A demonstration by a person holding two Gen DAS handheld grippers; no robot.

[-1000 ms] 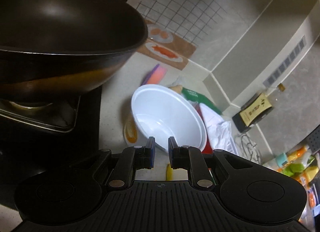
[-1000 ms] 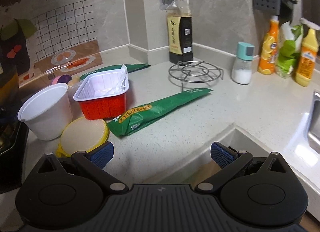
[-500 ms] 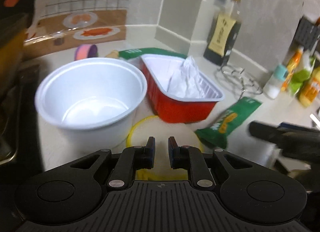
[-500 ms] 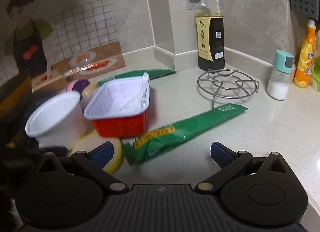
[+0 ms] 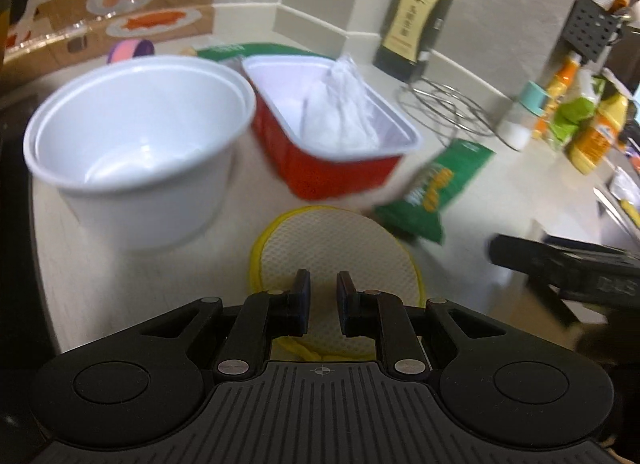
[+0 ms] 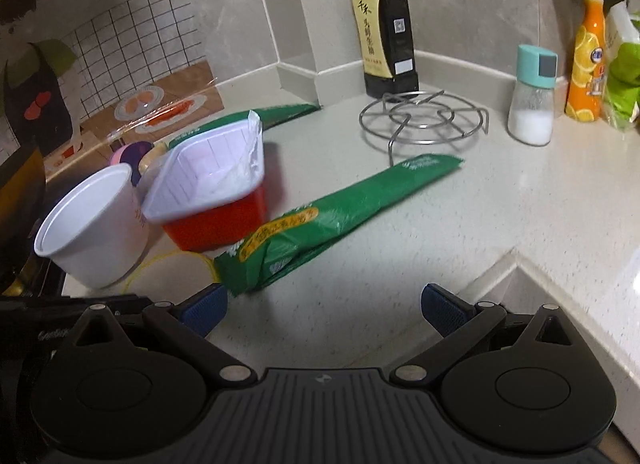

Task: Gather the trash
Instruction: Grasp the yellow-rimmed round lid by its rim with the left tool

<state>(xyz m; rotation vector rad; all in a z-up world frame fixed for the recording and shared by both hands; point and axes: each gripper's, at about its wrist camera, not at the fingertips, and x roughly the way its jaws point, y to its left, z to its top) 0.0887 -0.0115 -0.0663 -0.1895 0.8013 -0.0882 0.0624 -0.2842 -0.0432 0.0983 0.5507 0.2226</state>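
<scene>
A white plastic bowl (image 5: 136, 143) stands on the pale counter, also in the right wrist view (image 6: 94, 223). Beside it is a red tray (image 5: 332, 143) (image 6: 216, 199) holding crumpled white plastic (image 5: 344, 111). A green wrapper (image 6: 336, 215) (image 5: 436, 191) lies to its right, a second green wrapper (image 6: 256, 119) behind the tray. A round yellow-rimmed lid (image 5: 336, 260) lies flat in front. My left gripper (image 5: 323, 300) is nearly shut and empty, just above the lid's near edge. My right gripper (image 6: 324, 308) is open and empty, near the green wrapper's end.
A dark sauce bottle (image 6: 384, 31), a wire trivet (image 6: 424, 119), a salt shaker (image 6: 534, 99) and an orange bottle (image 6: 586, 63) stand at the back right. A pink-purple roll (image 5: 130, 49) sits behind the bowl. The stove edge is at the left; the counter edge drops off front right.
My left gripper has swung from the wok and stove toward the bowl, tray and lid, then closer to the lid. My right gripper moved forward toward the green wrapper, staying open.
</scene>
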